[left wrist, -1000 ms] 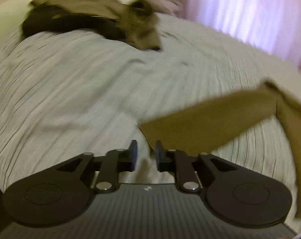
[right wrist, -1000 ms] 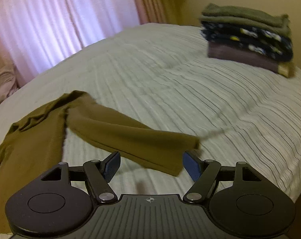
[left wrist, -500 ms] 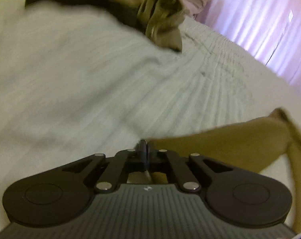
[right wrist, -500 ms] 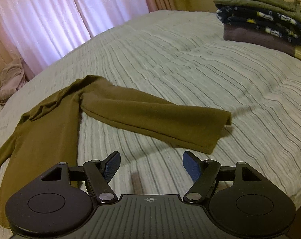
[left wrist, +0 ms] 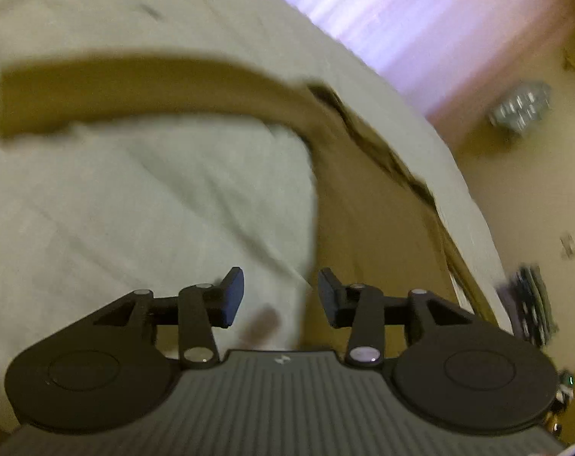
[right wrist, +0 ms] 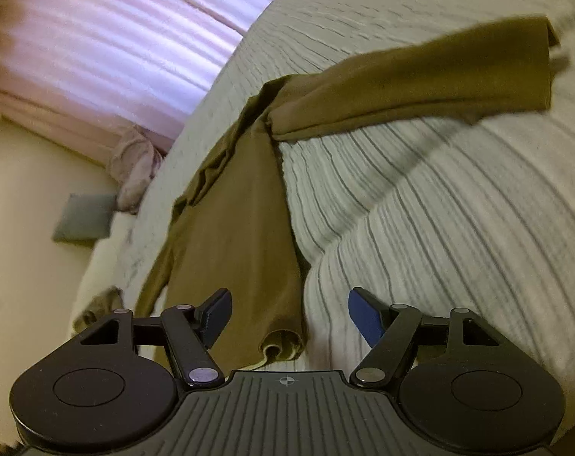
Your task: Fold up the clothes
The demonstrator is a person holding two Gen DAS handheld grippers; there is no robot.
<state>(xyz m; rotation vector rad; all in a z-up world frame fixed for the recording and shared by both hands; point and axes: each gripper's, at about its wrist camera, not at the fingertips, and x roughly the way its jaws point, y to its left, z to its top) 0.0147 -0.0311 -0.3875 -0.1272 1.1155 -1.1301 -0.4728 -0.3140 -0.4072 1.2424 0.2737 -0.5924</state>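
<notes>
- Olive long-sleeved shirt (right wrist: 234, 235): spread on the striped bedspread (right wrist: 458, 228), body flat, one sleeve (right wrist: 420, 76) stretched out sideways, hem corner curled.
- Right gripper (right wrist: 287, 321): jaws apart, empty, just above the hem.
- Left gripper (left wrist: 276, 296): jaws apart, empty, at the shirt's side edge; view blurred.
- Step, as judged: laying out; the next move calls for bringing the sleeve across the body.

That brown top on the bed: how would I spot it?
Start at the striped grey-white bedspread below the pink curtains. The long-sleeved olive-brown shirt lies spread flat on it, one sleeve stretched sideways. It is the only dark, plain-coloured cloth on the pale bedding.
</notes>
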